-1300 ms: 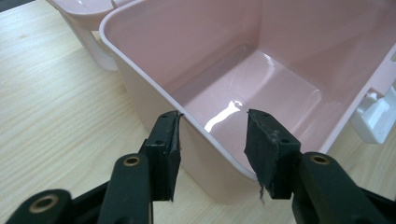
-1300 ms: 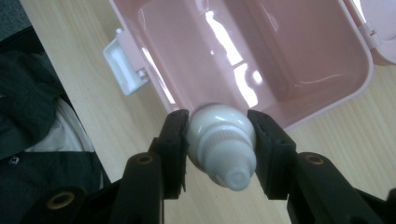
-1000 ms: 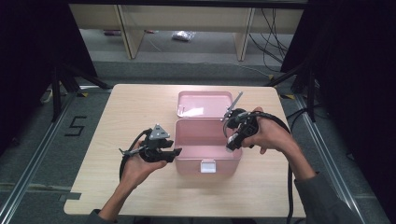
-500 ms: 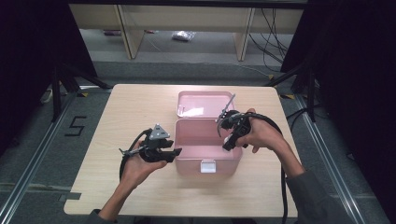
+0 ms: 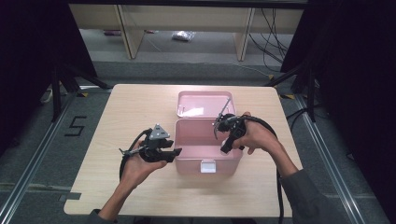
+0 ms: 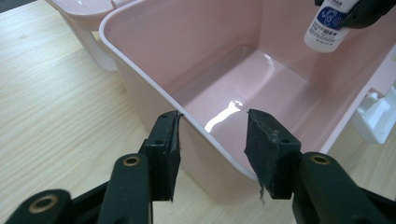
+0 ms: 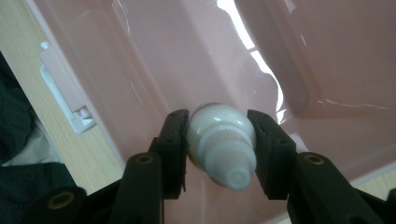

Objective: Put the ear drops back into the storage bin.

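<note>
Two claws busy: right claw (image 7: pixel 218 135) clamped on small white plastic bottle (image 7: pixel 223 143) above open pink plastic box (image 6: pixel 280 88); left claw (image 6: pixel 212 140) half-open, straddling box's wall, gripping nothing.

Light wood table (image 5: pixel 130 112) – open pink box (image 5: pixel 205 161) on it, approx. centre.

light wooden table (image 5: pixel 140 107), grey floor (image 5: pixel 46 163) with a taped "5" (image 5: pixel 74 126), wooden shelving (image 5: pixel 187 18) behind

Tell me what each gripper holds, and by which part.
Right gripper clamps a white bottle by its shoulder, just below the cap; left gripper straddles the pink box's wall, gripping nothing.
</note>
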### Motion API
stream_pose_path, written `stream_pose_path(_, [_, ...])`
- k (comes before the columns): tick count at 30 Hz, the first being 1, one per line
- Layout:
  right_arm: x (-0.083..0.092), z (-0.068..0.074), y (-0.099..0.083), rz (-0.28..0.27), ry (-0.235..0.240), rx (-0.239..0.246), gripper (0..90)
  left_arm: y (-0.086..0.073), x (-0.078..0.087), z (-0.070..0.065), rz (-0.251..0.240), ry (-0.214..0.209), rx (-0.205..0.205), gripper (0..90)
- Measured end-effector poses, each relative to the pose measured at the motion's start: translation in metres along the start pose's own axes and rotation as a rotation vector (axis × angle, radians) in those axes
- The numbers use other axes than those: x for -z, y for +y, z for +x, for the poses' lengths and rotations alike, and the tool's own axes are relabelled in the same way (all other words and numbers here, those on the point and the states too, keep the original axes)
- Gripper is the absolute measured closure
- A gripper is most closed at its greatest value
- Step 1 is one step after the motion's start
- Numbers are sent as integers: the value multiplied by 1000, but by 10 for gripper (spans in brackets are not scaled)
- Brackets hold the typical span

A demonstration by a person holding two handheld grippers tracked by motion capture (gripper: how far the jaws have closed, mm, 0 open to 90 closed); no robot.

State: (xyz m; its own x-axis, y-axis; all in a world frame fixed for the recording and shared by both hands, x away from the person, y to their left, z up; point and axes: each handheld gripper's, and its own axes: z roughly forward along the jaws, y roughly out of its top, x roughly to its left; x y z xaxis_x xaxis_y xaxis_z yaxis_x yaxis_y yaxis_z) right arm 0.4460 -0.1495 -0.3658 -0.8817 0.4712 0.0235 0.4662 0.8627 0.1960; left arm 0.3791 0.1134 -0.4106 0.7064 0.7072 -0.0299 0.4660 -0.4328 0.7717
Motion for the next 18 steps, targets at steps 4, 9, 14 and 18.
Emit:
stream_pose_path(4, [-4, 1, 1, 12, 1, -11, 603, 0, 0, 0, 1, -1, -1, 544])
stream_pose_path(9, [-9, 0, 0, 20, 5, -17, 603, 0, 0, 0, -1, 0, 0, 544])
stream_pose_path(14, [-13, -1, -1, 31, 13, -25, 603, 0, 0, 0, 0, -5, 1, 543])
stream_pose_path(18, [-19, -2, -1, 37, 18, -16, 604, 0, 0, 0, 2, -2, -1, 543])
